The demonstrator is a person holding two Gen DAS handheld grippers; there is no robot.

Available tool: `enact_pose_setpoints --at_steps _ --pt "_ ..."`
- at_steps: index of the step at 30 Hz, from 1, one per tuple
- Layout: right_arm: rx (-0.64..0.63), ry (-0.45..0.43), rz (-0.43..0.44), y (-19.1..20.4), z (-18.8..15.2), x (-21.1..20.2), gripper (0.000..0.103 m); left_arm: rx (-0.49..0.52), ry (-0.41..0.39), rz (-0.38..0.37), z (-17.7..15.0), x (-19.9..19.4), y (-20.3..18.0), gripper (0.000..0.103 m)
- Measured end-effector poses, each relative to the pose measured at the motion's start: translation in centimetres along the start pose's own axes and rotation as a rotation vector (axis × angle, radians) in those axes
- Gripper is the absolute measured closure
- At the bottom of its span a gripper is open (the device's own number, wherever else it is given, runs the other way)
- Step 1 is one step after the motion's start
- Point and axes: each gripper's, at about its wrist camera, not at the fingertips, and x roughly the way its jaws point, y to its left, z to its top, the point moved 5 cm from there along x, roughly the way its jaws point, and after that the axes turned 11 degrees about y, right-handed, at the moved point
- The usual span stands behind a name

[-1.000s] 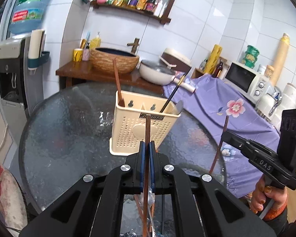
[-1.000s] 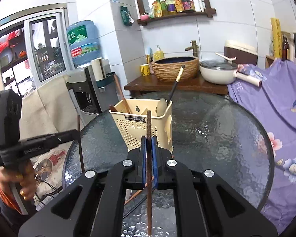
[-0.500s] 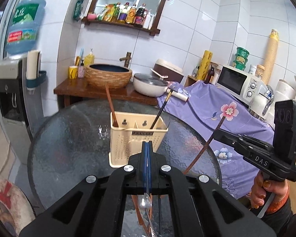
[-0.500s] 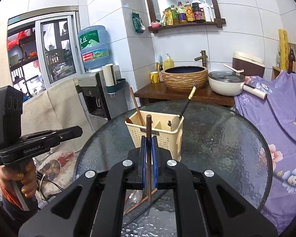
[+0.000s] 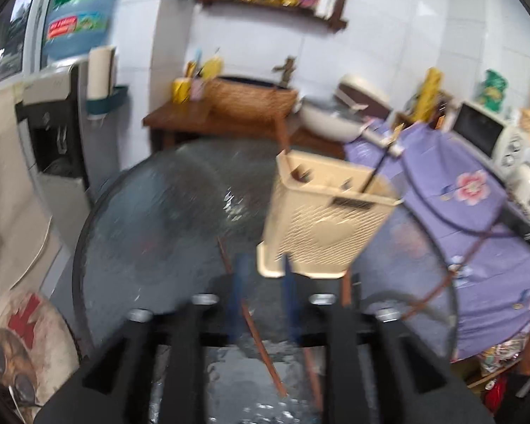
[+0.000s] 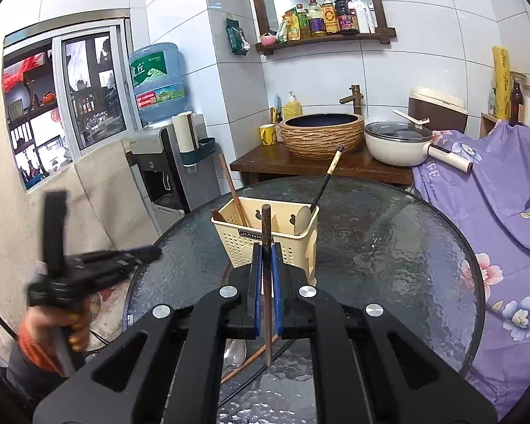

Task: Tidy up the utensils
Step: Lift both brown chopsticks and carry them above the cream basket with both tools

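- My left hand-held gripper (image 5: 261,275) had just been opening; nothing sat between its spread jaws
- My right hand-held gripper (image 6: 265,282) pinched a chopstick (image 6: 266,233) before the utensil holder (image 6: 243,243)

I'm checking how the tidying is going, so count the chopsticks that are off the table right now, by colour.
Brown chopsticks: 2, one in the cream holder, one in the right hand-held gripper.
Black chopsticks: 1, in the holder.
Total: 3.

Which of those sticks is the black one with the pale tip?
On the round glass table stands a cream perforated utensil holder. The black chopstick leans out of its right compartment; its pale band near the top distinguishes it from the brown chopstick on the left.
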Motion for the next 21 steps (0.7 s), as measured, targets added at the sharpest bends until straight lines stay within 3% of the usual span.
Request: enact_pose_setpoints --at_steps 1,7,12,16,19,21 --pt "0.000 -0.004 -0.002 0.0 0.0 -0.1 0.097 -0.007 0.028 0.024 -0.2 1.4 0.5 0.053" --pt "-0.003 -0.010 -0.010 -0.1 0.1 -0.4 0.097 0.013 0.162 0.237 -1.2 8.2 3.6 0.053" --pt "-0.006 -0.009 -0.010 -0.1 0.1 -0.5 0.097 -0.017 0.235 0.367 -1.5 11.3 7.4 0.053" --pt "-0.014 -0.012 -0.009 -0.1 0.1 -0.6 0.097 -0.020 0.286 0.353 -1.1 13.0 8.6 0.063" --pt "-0.012 -0.011 -0.005 -0.1 0.3 -0.4 0.097 -0.035 0.309 0.319 -0.1 13.8 9.0 0.079" --pt "-0.012 -0.008 -0.004 -0.1 0.3 -0.3 0.097 -0.039 0.328 0.297 0.7 14.4 9.0 0.084"
